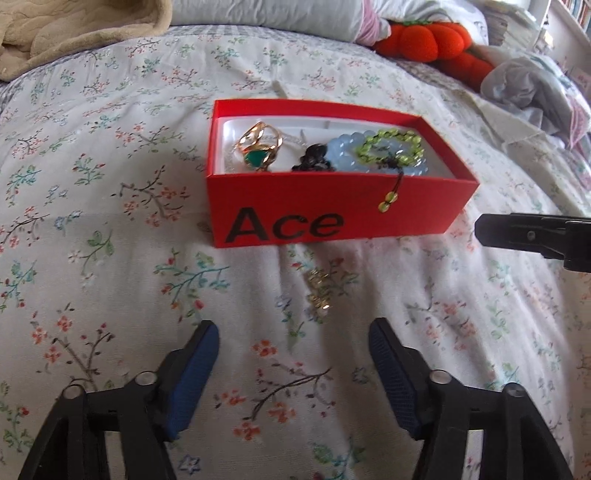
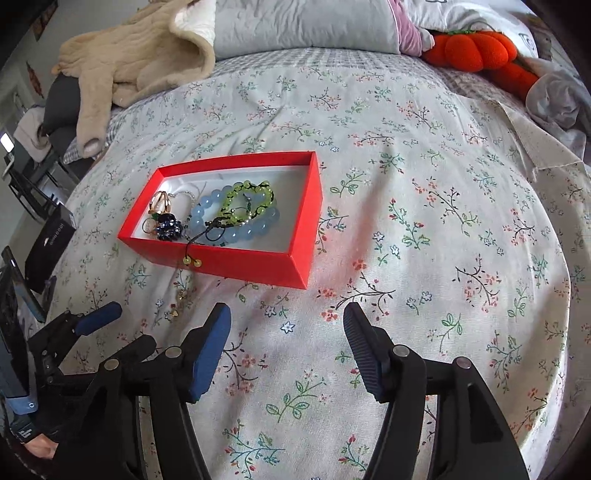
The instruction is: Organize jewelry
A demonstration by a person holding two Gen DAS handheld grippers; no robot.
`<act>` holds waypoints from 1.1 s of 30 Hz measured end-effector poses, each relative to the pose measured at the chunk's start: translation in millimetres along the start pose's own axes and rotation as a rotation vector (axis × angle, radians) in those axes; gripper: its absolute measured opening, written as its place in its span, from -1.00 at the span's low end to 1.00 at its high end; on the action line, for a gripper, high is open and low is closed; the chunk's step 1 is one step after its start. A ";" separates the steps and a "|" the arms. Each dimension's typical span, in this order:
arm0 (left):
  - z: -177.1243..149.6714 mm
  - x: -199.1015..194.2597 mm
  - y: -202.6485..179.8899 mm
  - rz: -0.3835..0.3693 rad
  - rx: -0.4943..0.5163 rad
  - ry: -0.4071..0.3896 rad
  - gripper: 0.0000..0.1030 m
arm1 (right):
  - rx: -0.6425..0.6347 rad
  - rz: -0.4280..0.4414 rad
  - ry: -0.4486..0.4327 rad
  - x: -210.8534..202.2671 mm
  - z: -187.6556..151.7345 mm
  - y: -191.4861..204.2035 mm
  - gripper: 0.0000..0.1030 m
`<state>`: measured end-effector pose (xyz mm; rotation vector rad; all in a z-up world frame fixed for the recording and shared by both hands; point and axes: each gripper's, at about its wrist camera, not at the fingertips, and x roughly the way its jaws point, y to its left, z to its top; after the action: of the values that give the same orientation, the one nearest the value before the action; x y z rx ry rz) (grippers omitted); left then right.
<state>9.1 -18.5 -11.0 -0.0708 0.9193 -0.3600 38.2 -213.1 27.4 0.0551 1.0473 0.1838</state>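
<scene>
A red box (image 1: 332,206) marked "Ace" sits on the floral bedspread; it also shows in the right wrist view (image 2: 240,264). Inside lie gold rings with a green stone (image 1: 260,149), a dark flower piece (image 1: 314,158), a blue bead bracelet (image 1: 343,155) and a green bead bracelet (image 1: 391,147) whose cord hangs over the front wall. A small gold piece (image 1: 319,291) lies on the bedspread in front of the box, just ahead of my open, empty left gripper (image 1: 293,332). My right gripper (image 2: 286,317) is open and empty, near the box's right corner.
A beige fleece blanket (image 2: 140,59) and grey pillow (image 2: 306,26) lie at the bed's head. An orange plush (image 2: 476,44) and grey cloth (image 2: 554,96) sit at the far right. The bed's left edge drops to black items (image 2: 48,240) on the floor.
</scene>
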 end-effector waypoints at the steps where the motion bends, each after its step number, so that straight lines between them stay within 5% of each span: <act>1: 1.2 1.8 -1.3 -0.019 -0.002 0.000 -0.06 | 0.011 0.004 0.000 -1.5 0.6 -2.7 0.29; 5: 4.9 15.2 -10.3 -0.063 0.015 0.033 -0.52 | 0.046 0.000 0.002 -2.5 3.3 -10.7 0.29; 15: 3.4 32.6 -19.6 0.009 0.069 0.055 -0.57 | 0.071 0.012 0.029 1.3 4.4 -13.7 0.29; 23: 2.9 36.0 -25.5 0.087 0.124 0.051 -0.93 | 0.067 0.005 0.038 6.7 6.0 -9.1 0.29; 33: 0.6 16.7 -8.0 0.090 0.054 0.000 -0.96 | 0.042 0.005 0.058 17.5 2.1 -0.5 0.29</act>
<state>16.7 -31.6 -21.8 0.0203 0.9086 -0.3008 48.6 -210.5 13.4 0.0909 1.1089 0.1691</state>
